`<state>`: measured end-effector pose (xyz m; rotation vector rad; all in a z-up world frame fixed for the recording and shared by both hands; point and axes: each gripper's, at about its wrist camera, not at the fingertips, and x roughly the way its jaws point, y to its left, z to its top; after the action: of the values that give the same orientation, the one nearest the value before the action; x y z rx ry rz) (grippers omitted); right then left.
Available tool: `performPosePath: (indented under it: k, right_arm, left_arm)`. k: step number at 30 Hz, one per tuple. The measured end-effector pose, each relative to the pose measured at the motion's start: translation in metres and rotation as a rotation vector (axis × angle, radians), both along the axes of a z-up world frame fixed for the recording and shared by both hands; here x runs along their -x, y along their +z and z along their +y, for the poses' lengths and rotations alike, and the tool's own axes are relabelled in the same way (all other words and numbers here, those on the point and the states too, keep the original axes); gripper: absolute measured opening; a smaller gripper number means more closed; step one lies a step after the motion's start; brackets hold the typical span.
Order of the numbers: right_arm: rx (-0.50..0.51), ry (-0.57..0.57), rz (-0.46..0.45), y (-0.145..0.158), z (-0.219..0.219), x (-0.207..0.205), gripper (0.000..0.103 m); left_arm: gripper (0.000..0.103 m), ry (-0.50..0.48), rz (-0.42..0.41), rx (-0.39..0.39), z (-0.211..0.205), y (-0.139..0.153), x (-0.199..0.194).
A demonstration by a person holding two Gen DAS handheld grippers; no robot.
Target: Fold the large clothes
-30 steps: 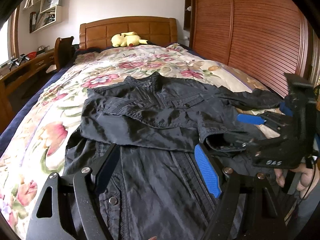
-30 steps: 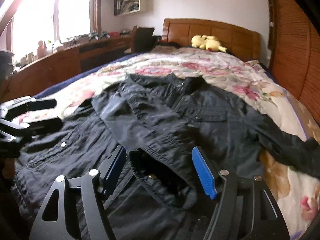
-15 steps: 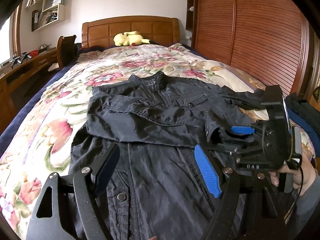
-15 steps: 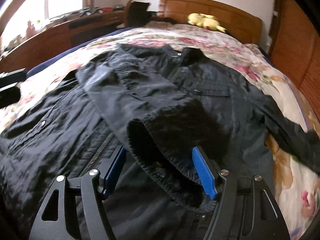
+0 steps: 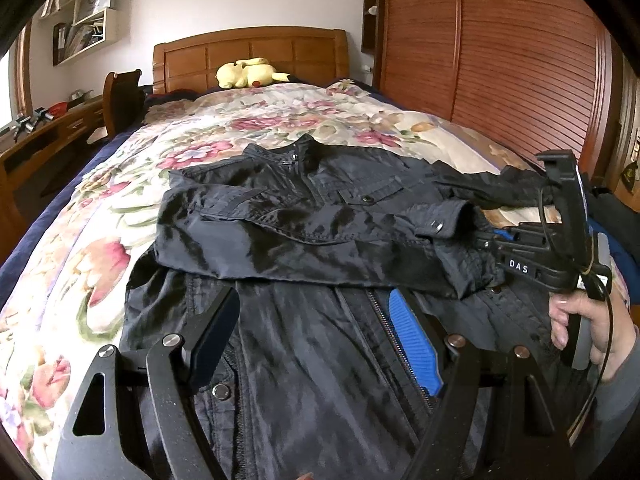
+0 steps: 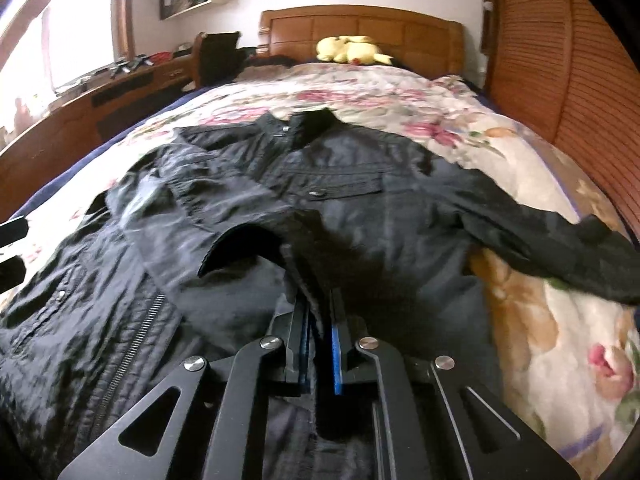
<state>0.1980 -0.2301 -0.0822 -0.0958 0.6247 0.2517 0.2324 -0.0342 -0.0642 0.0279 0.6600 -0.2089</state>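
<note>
Black right tongs (image 6: 318, 344) clenched on sleeve cuff (image 6: 248, 252), nearest lens. Left tongs (image 5: 316, 328) spread wide, released, above jacket (image 5: 304, 216) hem. Jacket flat on floral bedspread (image 5: 280, 116), one sleeve folded across chest. Beyond, yellow plush toy (image 5: 248, 73) against wooden headboard (image 5: 248, 54).

floral bedspread (image 5: 280, 120), yellow plush toy (image 5: 246, 74), headboard (image 5: 248, 46)
</note>
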Motion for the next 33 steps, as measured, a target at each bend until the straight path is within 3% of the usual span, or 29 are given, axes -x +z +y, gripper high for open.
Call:
performPosePath:
  k: [3,5,13,15,18,24,33]
  right_arm:
    - [0.005,-0.051,-0.008,0.001,-0.009,0.007,0.009]
    - [0.009,-0.081,-0.014,0.004,-0.013,0.014,0.019]
    - [0.013,-0.14,-0.064,0.014,-0.03,0.043,0.037]
    - [-0.005,-0.133,-0.072,0.016,-0.033,0.049,0.038]
    - [-0.039,-0.107,-0.079,0.017,-0.038,0.054,0.038]
    - [-0.072,-0.092,-0.078,0.015,-0.048,0.056,0.039]
    - [-0.086,-0.011,-0.021,0.005,-0.035,0.042,0.039]
  left_arm:
    - [0.078,-0.012,0.004,-0.001,-0.007,-0.001,-0.001]
    - [0.078,-0.019,0.005,0.0,-0.009,-0.002,-0.001]
    - [0.078,-0.055,-0.013,0.029,-0.019,-0.011,-0.002]
    - [0.078,-0.059,0.028,0.006,-0.025,-0.018,-0.008]
    - [0.078,-0.089,0.004,0.021,-0.032,-0.023,-0.01]
    - [0.078,-0.122,0.039,0.003,-0.04,-0.036,-0.023]
    - [0.078,-0.154,-0.014,-0.006,-0.044,-0.027,-0.017]
